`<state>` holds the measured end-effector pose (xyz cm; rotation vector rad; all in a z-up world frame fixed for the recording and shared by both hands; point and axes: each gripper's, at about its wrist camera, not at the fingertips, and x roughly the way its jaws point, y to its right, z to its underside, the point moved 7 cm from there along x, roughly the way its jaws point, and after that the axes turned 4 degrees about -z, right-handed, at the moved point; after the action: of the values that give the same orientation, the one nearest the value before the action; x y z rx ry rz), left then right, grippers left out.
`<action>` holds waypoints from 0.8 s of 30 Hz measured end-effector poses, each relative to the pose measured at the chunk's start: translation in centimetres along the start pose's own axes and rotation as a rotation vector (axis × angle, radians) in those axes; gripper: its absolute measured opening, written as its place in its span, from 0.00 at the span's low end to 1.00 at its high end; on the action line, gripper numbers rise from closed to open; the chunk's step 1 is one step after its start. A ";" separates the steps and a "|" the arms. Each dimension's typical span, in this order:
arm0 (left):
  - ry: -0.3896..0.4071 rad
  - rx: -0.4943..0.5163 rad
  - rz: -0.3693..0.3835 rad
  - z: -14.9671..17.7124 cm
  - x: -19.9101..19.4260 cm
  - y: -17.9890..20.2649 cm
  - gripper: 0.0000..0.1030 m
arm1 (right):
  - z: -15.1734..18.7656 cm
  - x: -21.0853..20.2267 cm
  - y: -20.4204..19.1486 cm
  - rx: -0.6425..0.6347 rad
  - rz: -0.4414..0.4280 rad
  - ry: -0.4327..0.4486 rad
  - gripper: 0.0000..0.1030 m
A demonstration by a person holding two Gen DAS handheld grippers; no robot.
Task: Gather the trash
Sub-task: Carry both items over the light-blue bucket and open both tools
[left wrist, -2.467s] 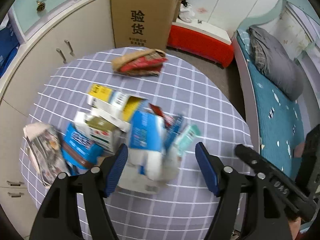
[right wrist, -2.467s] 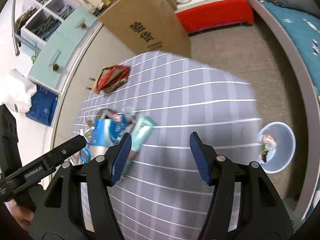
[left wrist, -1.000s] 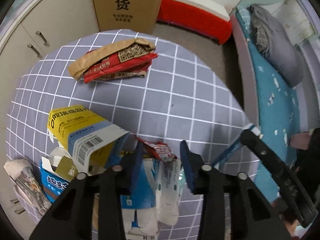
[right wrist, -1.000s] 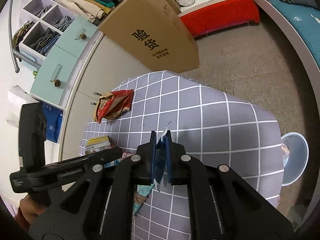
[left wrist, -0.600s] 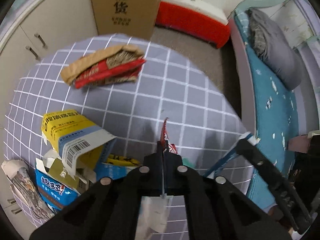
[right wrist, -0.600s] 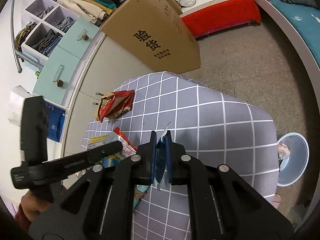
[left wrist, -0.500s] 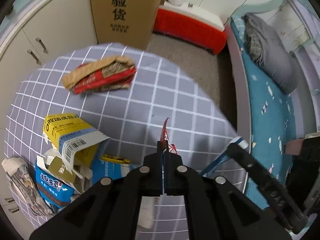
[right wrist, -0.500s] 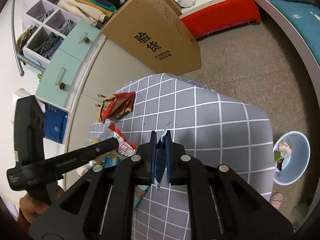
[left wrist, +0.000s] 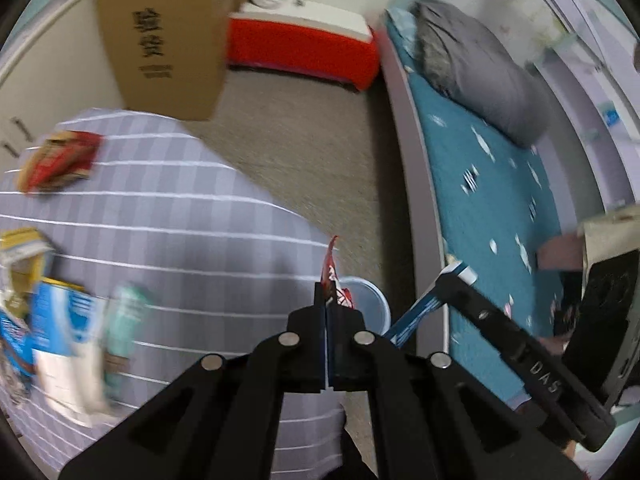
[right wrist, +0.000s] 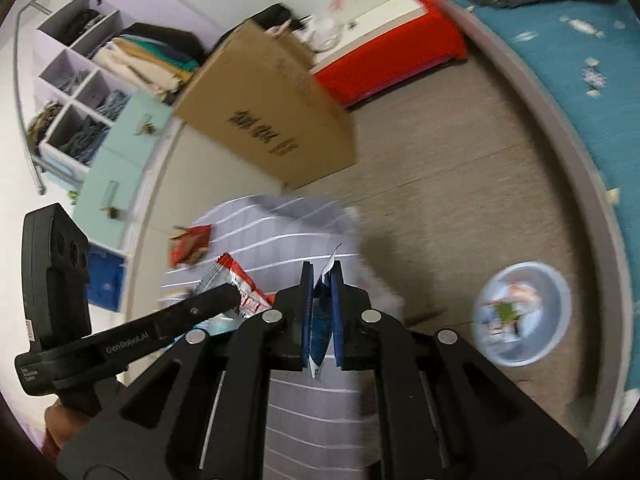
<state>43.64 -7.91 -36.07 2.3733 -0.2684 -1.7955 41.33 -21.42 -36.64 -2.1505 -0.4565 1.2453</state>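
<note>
The left hand-held gripper is clamped on a red wrapper, and the right hand-held gripper pinches a blue packet. The bin stands on the floor just beside the surface, where more trash lies. To drop cleanly, each piece should probably be carried right over the bin's mouth and lowered before release, since light wrappers drift; one hand at a time seems safer.

both tools swung from table toward bin, wrappers carried along
</note>
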 end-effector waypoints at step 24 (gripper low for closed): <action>-0.258 0.034 0.010 7.8 15.8 14.4 0.00 | 2.0 -4.6 19.5 0.079 0.263 -0.136 0.50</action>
<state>39.65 -25.68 -49.68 2.1538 -0.3422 -2.1077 37.15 -38.15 -47.10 -2.1169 -0.1789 1.5334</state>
